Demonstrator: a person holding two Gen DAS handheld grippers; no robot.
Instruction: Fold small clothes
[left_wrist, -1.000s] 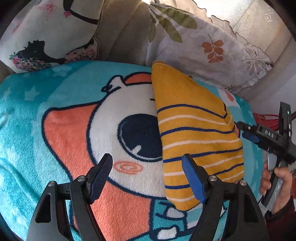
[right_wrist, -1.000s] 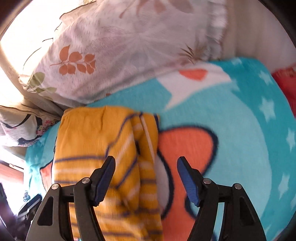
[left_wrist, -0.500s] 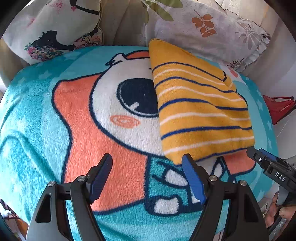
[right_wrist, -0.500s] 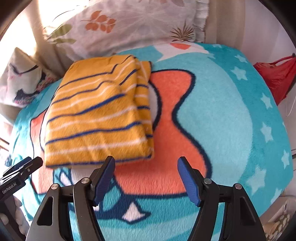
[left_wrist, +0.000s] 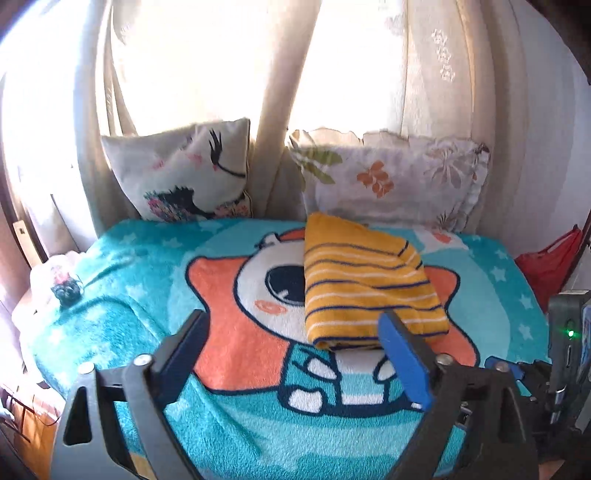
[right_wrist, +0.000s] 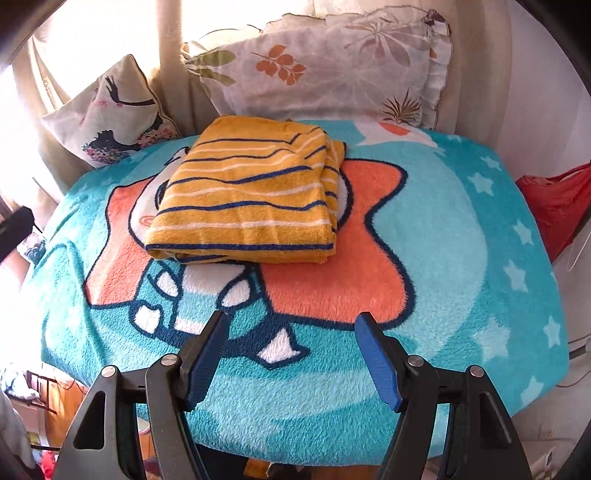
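Looking over one teal cartoon blanket spread on the bed, I see one folded yellow striped garment lying on its far half, over the cartoon face, just in front of two pillows: a leaf-print pillow and a bird-print pillow. My left view alone shows the bright curtains above the pillows and a small dark object at the blanket's left edge; my right view alone shows the garment's layered right edge and the clutter below the bed's near side. Both show one red bag beside the bed on the right. Half a second ago both cameras sat much closer, the garment filling more of each view; now both have pulled back and the whole blanket shows. My left gripper is opening, nothing between its jaws. My right gripper stands apart and empty, above the near blanket edge.
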